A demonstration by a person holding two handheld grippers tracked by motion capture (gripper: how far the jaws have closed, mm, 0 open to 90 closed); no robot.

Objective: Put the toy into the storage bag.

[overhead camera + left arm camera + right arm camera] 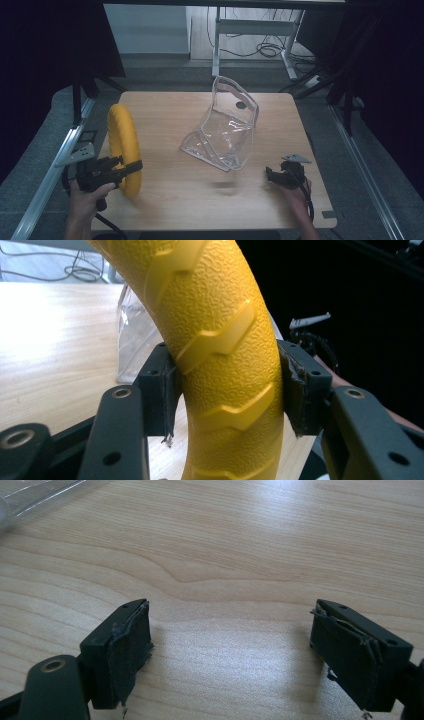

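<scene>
A yellow ring with a ribbed, tyre-like tread stands upright on edge at the table's left side. My left gripper is shut on its lower part. In the left gripper view both pads press against the sides of the yellow ring. A clear plastic pouch lies open in the middle of the table, one flap standing up. My right gripper rests low over the table at the front right. Its jaws stand wide apart over bare wood, and the right gripper holds nothing.
The wooden table has metal rails along its left and right sides. Behind it is a desk frame with cables on the floor. A corner of the clear pouch shows in the right gripper view.
</scene>
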